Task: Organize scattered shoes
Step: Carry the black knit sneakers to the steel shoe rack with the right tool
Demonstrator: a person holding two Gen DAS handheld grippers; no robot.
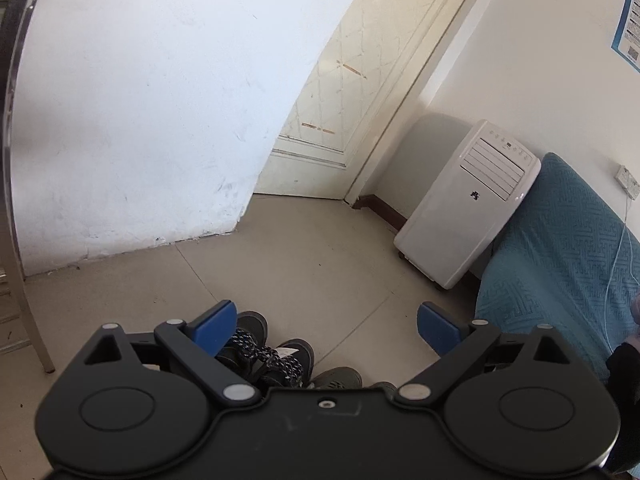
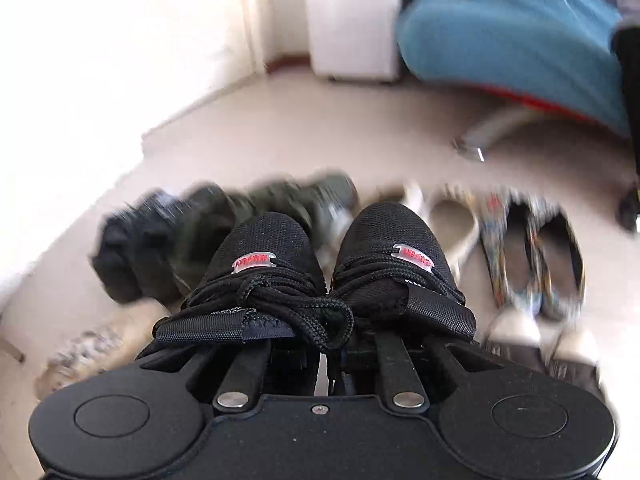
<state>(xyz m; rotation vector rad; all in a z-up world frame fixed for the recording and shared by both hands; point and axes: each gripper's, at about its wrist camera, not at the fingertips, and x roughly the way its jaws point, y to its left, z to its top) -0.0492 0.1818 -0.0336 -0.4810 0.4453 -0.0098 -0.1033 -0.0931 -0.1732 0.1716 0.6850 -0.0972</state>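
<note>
Risk first, judged from the largest thing down. Beige tiled floor: widest open room toward the far left, bare up to the white scuffed wall. Far right crowded by a teal quilted sofa cover and a white upright air cooler on castors, standing just beside each other; poor ground for setting anything down, and a swing that way could knock the cooler.

Row of shoes on the floor, blurred in the right wrist view: dark olive and black lace-up boots to the left, a pale beige slipper in the middle, patterned flat slip-ons to the right. Little gap between them; lowering the carried pair carelessly could land it on top of a neighbour or shove the row askew.

Pair of black mesh sneakers with red lace tags: held off the floor, toes pointing away, side by side. Right gripper clamped on the two inner collars together, fingertips hidden under tongues and laces. Likely failure: one shoe slipping free, since only soft fabric edges are pinched; loose laces could also snag. Blur suggests quick motion, adding to that risk.

Left gripper: blue pads spread wide apart, holding nothing, hovering above a black boot with speckled laces; could bump it if lowered.
</note>
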